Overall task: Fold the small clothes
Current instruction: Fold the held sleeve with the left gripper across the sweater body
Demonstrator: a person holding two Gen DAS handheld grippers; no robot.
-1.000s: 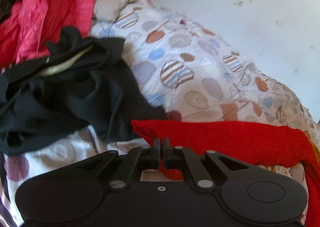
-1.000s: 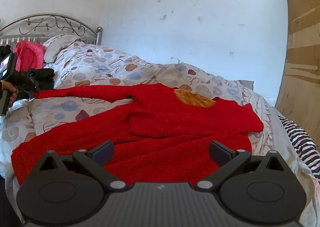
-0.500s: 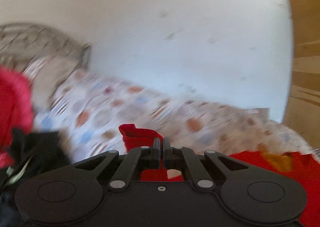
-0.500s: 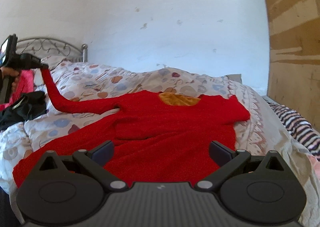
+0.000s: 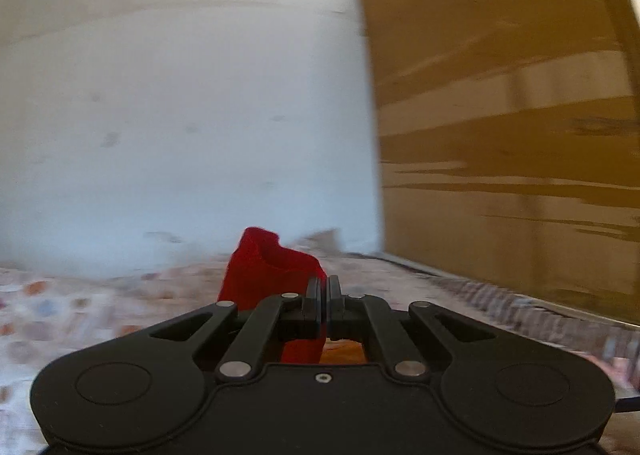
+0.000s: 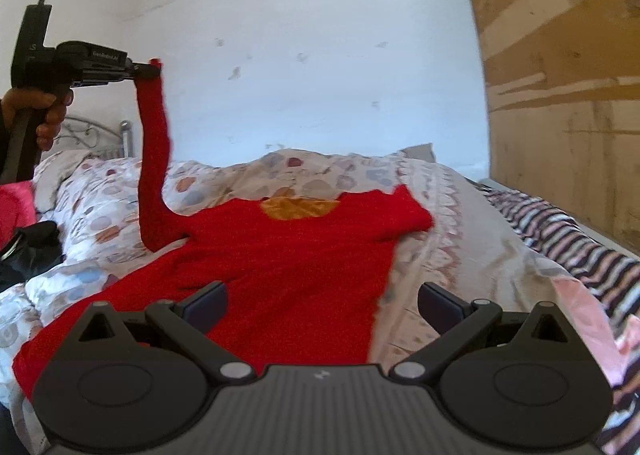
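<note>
sleeve [image 6: 154, 159] of red sweater [image 6: 288, 275] hangs pinched in left hand-held gripper [image 6: 154, 71].

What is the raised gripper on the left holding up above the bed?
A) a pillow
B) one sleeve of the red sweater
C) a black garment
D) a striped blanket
B: the left gripper is shut on the sleeve end of the red sweater, lifted off the bed.

Matte black plastic is showing on the left gripper [image 5: 323, 297]: twin round discs, silver pivot rivets, one small centre screw. The right gripper [image 6: 322, 305] is wearing a ribbed grey top plate and dark blue-grey pads [image 6: 208, 301].
</note>
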